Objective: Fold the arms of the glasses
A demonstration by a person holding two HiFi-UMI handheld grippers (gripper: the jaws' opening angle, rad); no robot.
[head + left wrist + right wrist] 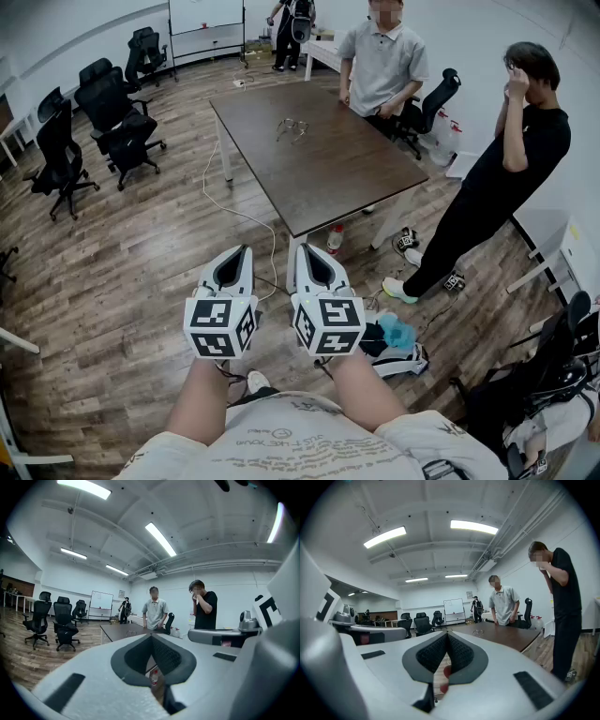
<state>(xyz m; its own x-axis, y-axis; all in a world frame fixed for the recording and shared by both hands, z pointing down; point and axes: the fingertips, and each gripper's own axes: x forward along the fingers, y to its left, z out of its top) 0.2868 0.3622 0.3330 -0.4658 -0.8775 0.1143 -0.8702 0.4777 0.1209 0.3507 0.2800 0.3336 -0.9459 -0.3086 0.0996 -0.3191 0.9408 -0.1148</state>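
The glasses [292, 128] lie with arms unfolded on the far half of a dark brown table [337, 178]; they show small in the right gripper view [478, 631]. Both grippers are held close to my body, above the wooden floor and well short of the table. My left gripper [246, 249] has its jaws pressed together at the tip with nothing between them [151, 637]. The right gripper [300, 247] is likewise shut and empty [447, 633]. The two sit side by side, pointing toward the table.
A person in a grey shirt [382, 66] stands at the table's far side; another in black [511, 159] stands to its right. Black office chairs [117, 112] fill the left. A white cable [234, 211], a bottle [335, 239] and bags [398, 342] lie on the floor.
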